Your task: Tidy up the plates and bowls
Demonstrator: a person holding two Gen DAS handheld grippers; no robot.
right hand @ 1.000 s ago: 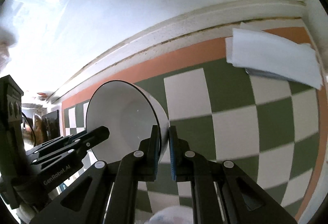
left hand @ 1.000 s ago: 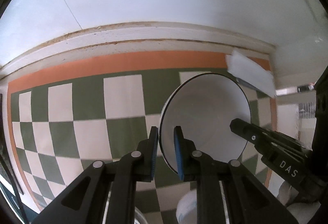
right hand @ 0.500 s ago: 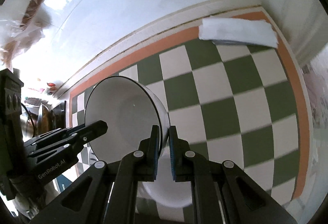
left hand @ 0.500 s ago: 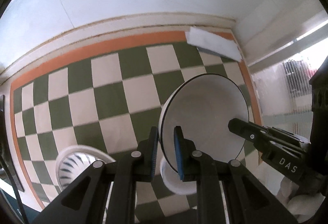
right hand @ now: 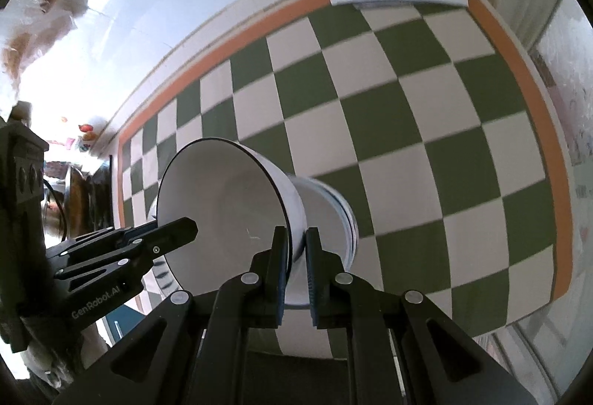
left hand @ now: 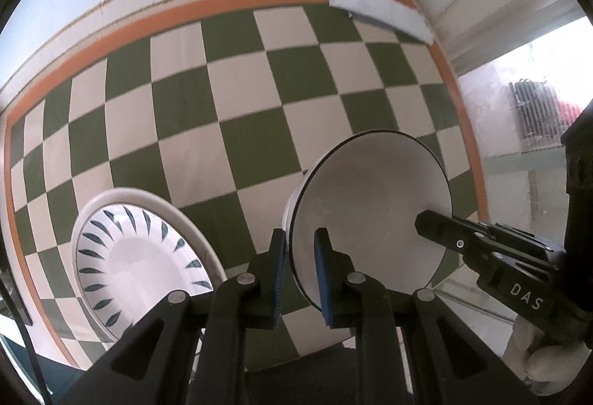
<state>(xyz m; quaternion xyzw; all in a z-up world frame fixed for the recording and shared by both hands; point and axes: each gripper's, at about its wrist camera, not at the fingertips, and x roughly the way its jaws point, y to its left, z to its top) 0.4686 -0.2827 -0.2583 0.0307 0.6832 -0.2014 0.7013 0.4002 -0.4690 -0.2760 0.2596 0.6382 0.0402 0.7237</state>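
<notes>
Left gripper (left hand: 300, 268) pinching the near rim of a white bowl (left hand: 370, 219) with a thin dark edge, blue pads pressing either side of the wall. Right gripper (right hand: 296, 262) clamping the opposite rim of the same bowl (right hand: 222, 205), jaws nearly together on it. Bowl hanging tilted, mouth facing the left wrist camera, filling the lower right of that frame and the lower left-centre of the right wrist frame. Sitting directly behind it in the right wrist view, a second white bowl (right hand: 333, 216); whether touching cannot be told. Lying on the green-and-white checked cloth (left hand: 222, 108) at lower left of the left wrist frame, a white plate (left hand: 141, 256) with dark leaf marks. Folded white cloth (left hand: 378, 8) resting at upper right against the wall.
</notes>
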